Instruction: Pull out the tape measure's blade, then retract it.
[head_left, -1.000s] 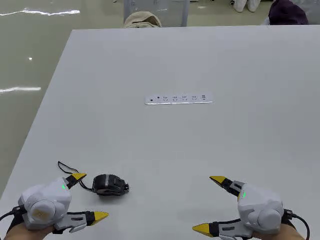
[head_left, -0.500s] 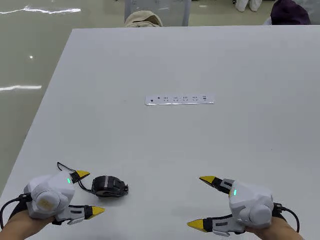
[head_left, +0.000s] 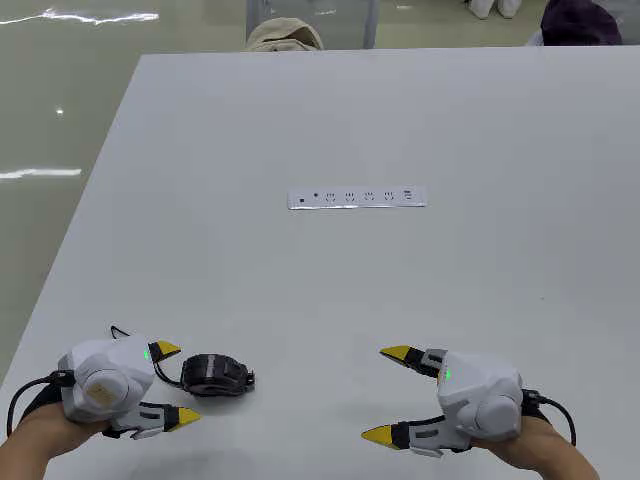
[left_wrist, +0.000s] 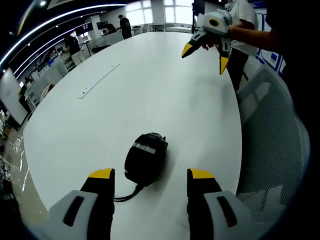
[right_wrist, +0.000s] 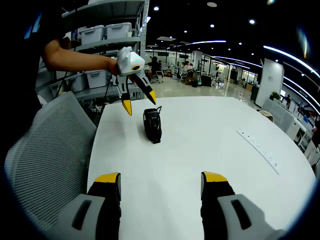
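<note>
Close the left claw (head_left: 177, 382), spread wide and empty, squarely on the tape measure (head_left: 217, 373), lying on the desk (head_left: 400, 280) at lower left of the head view, just ahead of the tips; keep clear of the black cord (left_wrist: 129, 193); bring over the right claw (head_left: 385, 393), equally agape at lower right and well apart; pinch the blade's end, probably opposite the cord; pull straight.
</note>
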